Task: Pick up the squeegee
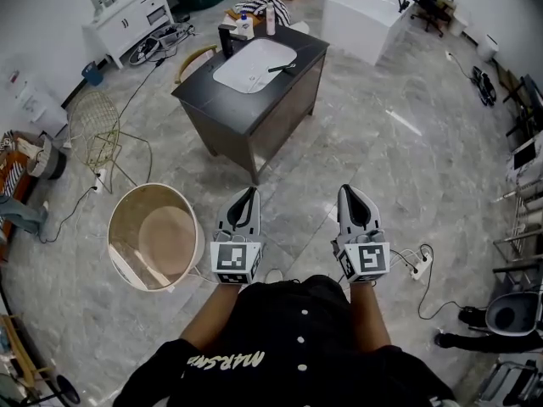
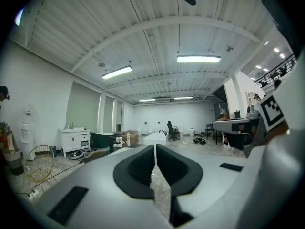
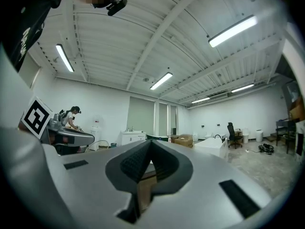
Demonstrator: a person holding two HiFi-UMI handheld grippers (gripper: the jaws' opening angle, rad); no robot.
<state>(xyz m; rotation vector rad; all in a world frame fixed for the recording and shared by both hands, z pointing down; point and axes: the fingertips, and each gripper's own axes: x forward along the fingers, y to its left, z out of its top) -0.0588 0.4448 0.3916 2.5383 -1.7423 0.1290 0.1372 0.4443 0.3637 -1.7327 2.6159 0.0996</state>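
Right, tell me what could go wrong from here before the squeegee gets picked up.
1. The squeegee lies across the rim of the sink; a clumsy nudge could tip it into the basin.
2. The left tongs and right tongs are both shut and well short of the vanity; arriving shut, they would push rather than grip.
3. The round tub at the left and the power strip with its cable at the right flank the path; a step could catch either.

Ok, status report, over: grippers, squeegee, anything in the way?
Left gripper and right gripper both shut, empty. Squeegee lying at the sink's right edge, far ahead, untouched. Round tub on the floor, left of the path, not blocking.
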